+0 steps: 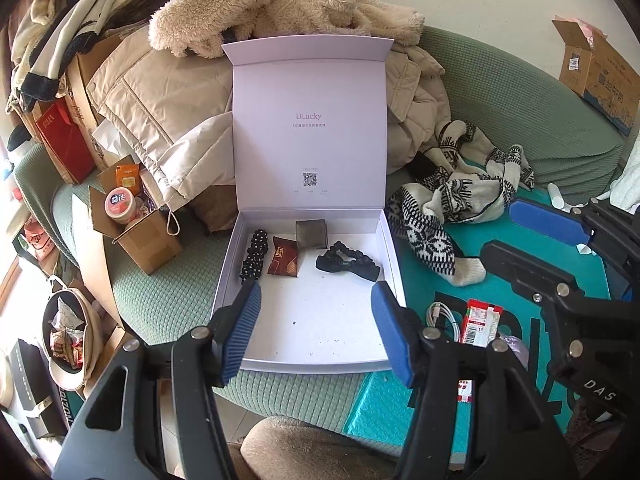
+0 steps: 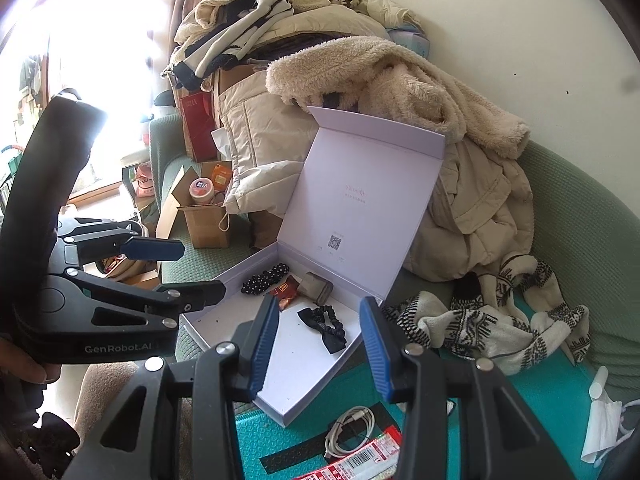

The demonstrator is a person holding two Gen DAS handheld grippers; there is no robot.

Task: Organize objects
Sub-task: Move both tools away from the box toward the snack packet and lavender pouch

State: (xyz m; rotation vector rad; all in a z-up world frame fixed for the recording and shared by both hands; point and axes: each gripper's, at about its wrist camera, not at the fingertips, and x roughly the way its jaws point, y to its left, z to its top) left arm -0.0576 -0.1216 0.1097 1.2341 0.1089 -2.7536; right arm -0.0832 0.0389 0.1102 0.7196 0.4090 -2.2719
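An open white box (image 1: 386, 240) (image 2: 308, 396) lies on the green sofa with its lid standing upright. Inside lie a polka-dot scrunchie (image 1: 252, 256) (image 2: 264, 280), a red-brown snack packet (image 1: 285, 261) (image 2: 286, 294), a small grey box (image 1: 311, 234) (image 2: 318, 286) and a black bow scrunchie (image 1: 348, 265) (image 2: 328, 328). My left gripper (image 1: 318, 332) (image 2: 202, 270) hovers open over the box's near edge, holding nothing. My right gripper (image 2: 320, 346) (image 1: 532, 240) is open and empty beside the box's right corner. A white cable (image 1: 440, 318) (image 2: 352, 430) and a red-white packet (image 1: 480, 322) (image 2: 360, 460) lie on a teal mat (image 1: 520, 240) (image 2: 272, 436).
Beige coats and a fleece (image 1: 280, 4) (image 2: 380, 68) pile up behind the box. A black-and-white knit garment (image 1: 452, 200) (image 2: 500, 320) lies to its right. A cardboard box with a jar (image 1: 136, 224) (image 2: 204, 208) stands to the left. A hand (image 2: 24, 368) holds the left gripper.
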